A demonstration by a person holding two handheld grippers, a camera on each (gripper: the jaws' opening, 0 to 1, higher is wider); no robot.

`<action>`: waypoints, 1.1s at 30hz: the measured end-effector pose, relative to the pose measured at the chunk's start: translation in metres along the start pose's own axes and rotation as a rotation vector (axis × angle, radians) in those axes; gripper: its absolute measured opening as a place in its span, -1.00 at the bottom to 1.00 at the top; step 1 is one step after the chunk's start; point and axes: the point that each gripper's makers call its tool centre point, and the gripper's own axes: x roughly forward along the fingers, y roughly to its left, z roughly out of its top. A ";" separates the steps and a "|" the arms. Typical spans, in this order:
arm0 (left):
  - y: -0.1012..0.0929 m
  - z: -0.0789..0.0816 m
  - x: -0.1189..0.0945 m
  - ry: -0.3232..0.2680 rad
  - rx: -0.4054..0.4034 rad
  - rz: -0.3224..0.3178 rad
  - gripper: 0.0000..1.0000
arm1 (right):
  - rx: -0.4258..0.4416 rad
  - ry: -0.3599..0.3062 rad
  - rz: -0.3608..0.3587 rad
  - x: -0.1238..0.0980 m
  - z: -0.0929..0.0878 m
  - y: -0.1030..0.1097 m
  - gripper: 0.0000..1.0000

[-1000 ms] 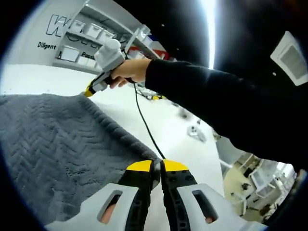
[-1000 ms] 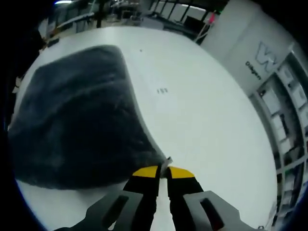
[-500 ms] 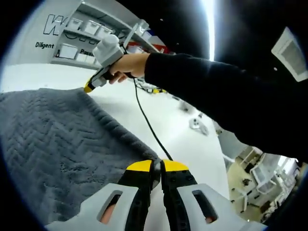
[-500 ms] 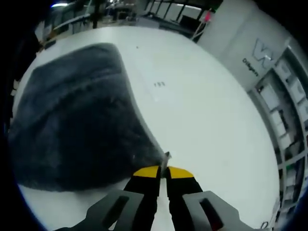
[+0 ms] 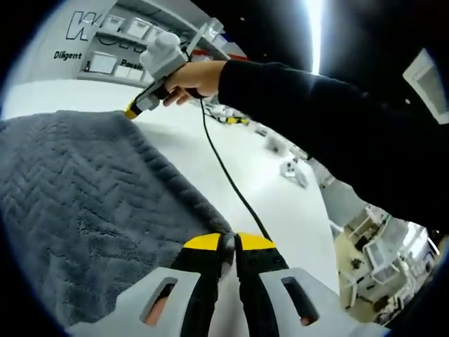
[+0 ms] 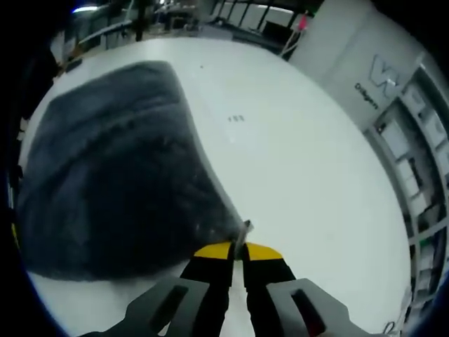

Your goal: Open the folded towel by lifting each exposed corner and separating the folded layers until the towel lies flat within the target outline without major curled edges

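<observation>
The grey towel is lying spread on the white table. The left gripper is clamping one towel corner between its closed yellow-tipped jaws. At the towel's far corner, the right gripper is pinching the edge, held by a person's hand in a black sleeve, with a black cable trailing beside the towel's edge. In the right gripper view, the right gripper is gripping the towel corner, jaws together on the fabric.

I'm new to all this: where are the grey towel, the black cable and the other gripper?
grey towel (image 5: pixel 84 210), left gripper view, herringbone surface.
black cable (image 5: pixel 224 172), left gripper view, mid-length.
right gripper (image 5: pixel 131 112), left gripper view, yellow tips.
</observation>
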 end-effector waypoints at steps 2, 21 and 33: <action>-0.002 -0.006 0.003 0.014 -0.018 -0.015 -0.79 | 0.004 -0.001 0.004 0.000 -0.002 0.002 -0.96; -0.011 -0.006 0.010 0.023 -0.001 -0.014 -0.58 | 0.075 -0.004 -0.023 -0.004 -0.006 -0.007 -1.00; -0.011 -0.006 0.011 0.017 0.093 -0.015 -0.55 | 0.163 -0.069 -0.083 -0.002 0.000 -0.007 -1.00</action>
